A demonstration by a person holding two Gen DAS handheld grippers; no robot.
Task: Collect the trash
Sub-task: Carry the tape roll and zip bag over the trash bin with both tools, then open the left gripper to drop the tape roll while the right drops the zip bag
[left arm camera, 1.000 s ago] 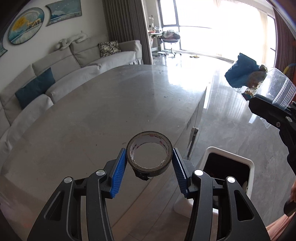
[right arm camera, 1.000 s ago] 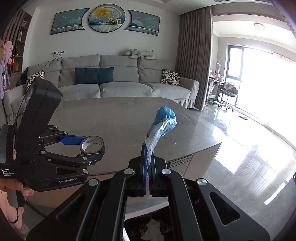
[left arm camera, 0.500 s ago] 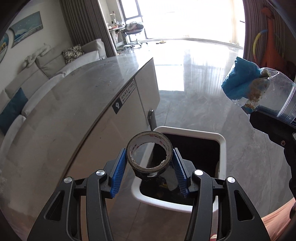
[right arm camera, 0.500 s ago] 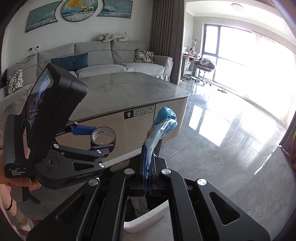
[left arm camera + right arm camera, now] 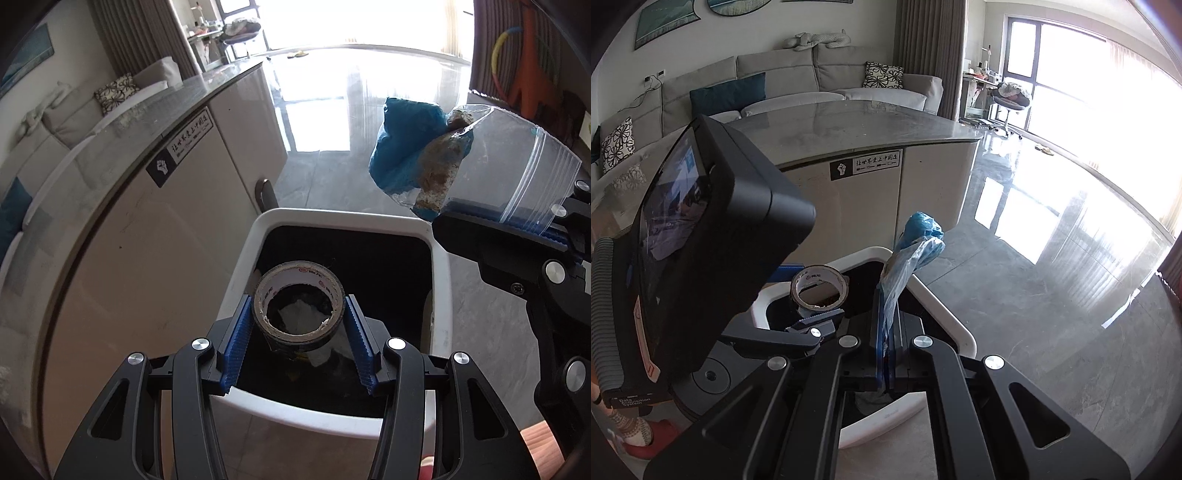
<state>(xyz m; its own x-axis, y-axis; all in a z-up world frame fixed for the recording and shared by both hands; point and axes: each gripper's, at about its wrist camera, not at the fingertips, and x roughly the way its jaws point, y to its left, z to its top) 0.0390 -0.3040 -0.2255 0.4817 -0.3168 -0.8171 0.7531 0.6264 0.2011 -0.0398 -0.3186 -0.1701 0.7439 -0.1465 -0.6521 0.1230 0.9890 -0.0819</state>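
My left gripper (image 5: 298, 314) is shut on a nearly used-up tape roll (image 5: 299, 336) and holds it over the open white trash bin (image 5: 243, 258), which has a black liner and some trash inside. My right gripper (image 5: 885, 354) is shut on a clear zip bag (image 5: 905, 273) holding blue plastic and brown scraps. In the left wrist view the bag (image 5: 476, 158) hangs above the bin's right rim. In the right wrist view the tape roll (image 5: 819, 291) and the left gripper's body (image 5: 701, 240) sit to the left, above the bin (image 5: 945, 310).
A white counter with a grey stone top (image 5: 849, 125) stands right behind the bin. A glossy grey tiled floor (image 5: 1052, 277) spreads to the right. A grey sofa (image 5: 812, 74) is beyond the counter. The person's foot (image 5: 635, 432) is at the lower left.
Both grippers have swung from over the counter top down and toward the bin. The tape roll and the zip bag now hang over the bin opening. Both grips are unchanged.
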